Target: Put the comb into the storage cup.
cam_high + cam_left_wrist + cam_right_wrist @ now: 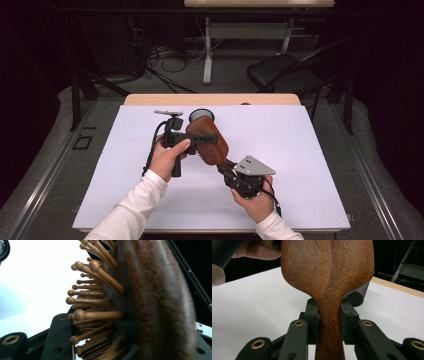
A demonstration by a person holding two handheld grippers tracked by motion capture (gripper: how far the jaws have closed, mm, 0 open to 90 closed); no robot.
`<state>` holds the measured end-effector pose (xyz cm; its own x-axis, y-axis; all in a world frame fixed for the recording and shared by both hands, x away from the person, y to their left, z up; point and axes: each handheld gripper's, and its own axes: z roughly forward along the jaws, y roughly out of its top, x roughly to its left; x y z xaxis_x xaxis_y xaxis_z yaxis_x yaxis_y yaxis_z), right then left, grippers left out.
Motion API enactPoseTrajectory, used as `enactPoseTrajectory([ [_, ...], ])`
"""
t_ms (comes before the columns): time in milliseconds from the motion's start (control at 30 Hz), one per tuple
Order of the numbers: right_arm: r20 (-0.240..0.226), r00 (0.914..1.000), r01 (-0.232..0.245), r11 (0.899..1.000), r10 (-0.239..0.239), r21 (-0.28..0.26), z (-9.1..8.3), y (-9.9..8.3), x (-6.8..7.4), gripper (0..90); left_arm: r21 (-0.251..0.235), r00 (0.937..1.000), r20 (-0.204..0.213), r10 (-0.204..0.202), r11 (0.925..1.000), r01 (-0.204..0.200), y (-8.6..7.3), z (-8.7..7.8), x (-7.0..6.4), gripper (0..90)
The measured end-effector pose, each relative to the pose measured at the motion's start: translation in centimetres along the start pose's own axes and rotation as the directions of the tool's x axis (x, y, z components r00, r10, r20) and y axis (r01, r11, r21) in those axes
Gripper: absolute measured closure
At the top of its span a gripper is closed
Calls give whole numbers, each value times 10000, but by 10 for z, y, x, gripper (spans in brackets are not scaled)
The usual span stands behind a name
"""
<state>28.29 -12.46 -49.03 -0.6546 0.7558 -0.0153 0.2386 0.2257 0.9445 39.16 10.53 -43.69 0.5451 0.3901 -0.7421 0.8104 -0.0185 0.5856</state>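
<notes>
A wooden paddle hairbrush [212, 153] is held above the white sheet, between my two grippers. My right gripper [226, 168] is shut on its handle; in the right gripper view the jaws press both sides of the handle's neck [329, 322] and the brush's brown back [327, 270] rises ahead. My left gripper [204, 141] is shut across the brush head, one jaw lying over the wooden back. In the left gripper view the wooden bristles [95, 300] point left and the back [162, 297] is on the right.
A dark mesh cup [201, 115] stands on the white sheet [300, 165] just beyond the brush, near the table's far edge; it also shows as the mesh cup [360, 296] behind the brush. A black chair [280, 72] and cables lie past the table.
</notes>
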Motion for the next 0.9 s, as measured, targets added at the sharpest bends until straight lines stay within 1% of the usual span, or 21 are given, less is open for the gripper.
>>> enactPoseTrajectory([
  [133,-20,10000,-40,10000,40,6,0,0,0,714,-14,9999,-43,-127,9999,127,0,0,-1,491],
  [433,34,9999,-96,9999,96,40,1,0,0,713,27,9998,-85,-202,9998,203,0,0,0,501],
  [533,38,9999,-128,9999,128,52,1,0,0,712,-25,9996,-104,-268,9996,268,0,1,0,503],
  [900,-22,9996,-298,9995,299,64,1,0,-1,706,-29,9993,-80,-352,9994,351,0,1,0,504],
])
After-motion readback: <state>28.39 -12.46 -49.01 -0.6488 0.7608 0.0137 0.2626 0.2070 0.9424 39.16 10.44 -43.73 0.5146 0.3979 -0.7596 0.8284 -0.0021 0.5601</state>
